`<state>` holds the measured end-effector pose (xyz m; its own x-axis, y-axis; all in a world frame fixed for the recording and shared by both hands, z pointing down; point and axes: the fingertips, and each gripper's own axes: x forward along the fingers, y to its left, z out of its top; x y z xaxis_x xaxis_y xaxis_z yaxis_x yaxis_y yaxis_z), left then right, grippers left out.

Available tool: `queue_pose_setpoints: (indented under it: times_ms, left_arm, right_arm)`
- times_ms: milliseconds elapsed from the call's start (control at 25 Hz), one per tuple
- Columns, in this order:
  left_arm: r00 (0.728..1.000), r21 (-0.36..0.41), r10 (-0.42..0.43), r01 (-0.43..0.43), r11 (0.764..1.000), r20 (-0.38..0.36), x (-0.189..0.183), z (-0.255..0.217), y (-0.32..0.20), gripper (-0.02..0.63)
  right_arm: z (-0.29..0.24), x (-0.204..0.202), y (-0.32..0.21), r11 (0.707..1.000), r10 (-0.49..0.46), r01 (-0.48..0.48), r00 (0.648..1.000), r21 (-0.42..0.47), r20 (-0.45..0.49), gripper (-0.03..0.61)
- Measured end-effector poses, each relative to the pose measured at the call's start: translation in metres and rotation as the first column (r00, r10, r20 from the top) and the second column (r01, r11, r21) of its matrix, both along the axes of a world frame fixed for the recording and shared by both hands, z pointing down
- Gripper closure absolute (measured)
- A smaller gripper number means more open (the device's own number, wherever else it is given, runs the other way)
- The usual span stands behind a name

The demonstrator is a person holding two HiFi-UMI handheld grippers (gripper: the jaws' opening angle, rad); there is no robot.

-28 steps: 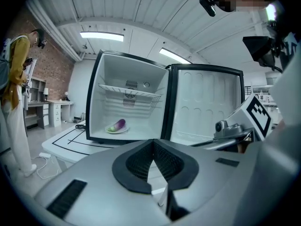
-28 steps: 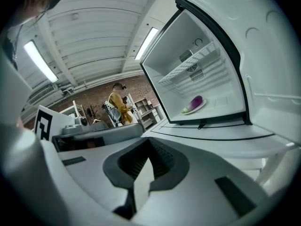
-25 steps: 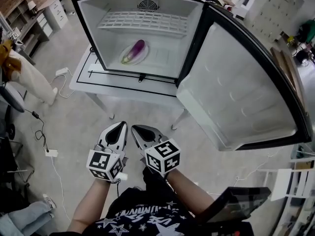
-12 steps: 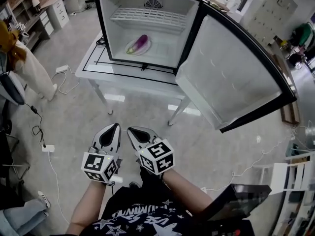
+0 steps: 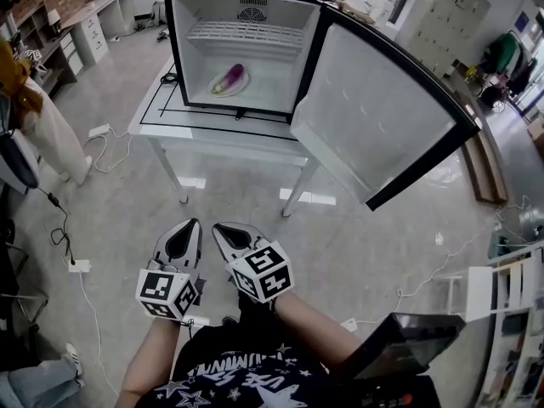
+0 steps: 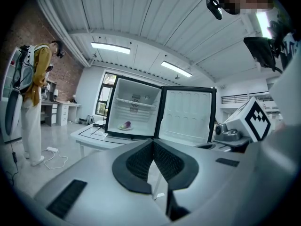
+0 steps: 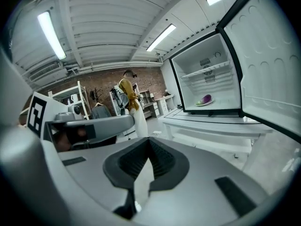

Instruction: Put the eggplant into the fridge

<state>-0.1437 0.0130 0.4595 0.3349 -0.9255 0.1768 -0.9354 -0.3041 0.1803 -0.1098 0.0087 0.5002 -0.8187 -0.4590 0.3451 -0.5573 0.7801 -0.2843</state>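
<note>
The eggplant (image 5: 232, 77) is seen lying on a white plate (image 5: 216, 90) on the floor of the small fridge (image 5: 182, 53), below a wire shelf (image 5: 246, 36). The fridge door (image 5: 374, 117) is swung wide open to the right. The fridge is set on a white table (image 5: 212, 136) marked with black lines. Well apart from it, low and close to the person's body, the left gripper (image 5: 190, 224) and the right gripper (image 5: 223, 228) are held side by side, both aimed toward the fridge. The jaws of each are pressed together at the tips, and nothing is held between them. A person in a yellow top (image 7: 125, 90) is seen standing off to the left of the table.
</note>
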Motion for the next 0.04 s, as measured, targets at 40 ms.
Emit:
queue_pose_setpoints:
  times_ms: [40]
  left_arm:
    - [1.000,0.002,-0.003,0.003,1.000,-0.003,-0.0025,-0.0010,0.0051,0.606]
  right_arm:
    - [-0.0007,-0.0018,0.0046,1.000,-0.001,0.001,1.000,0.004,-0.005,0.572]
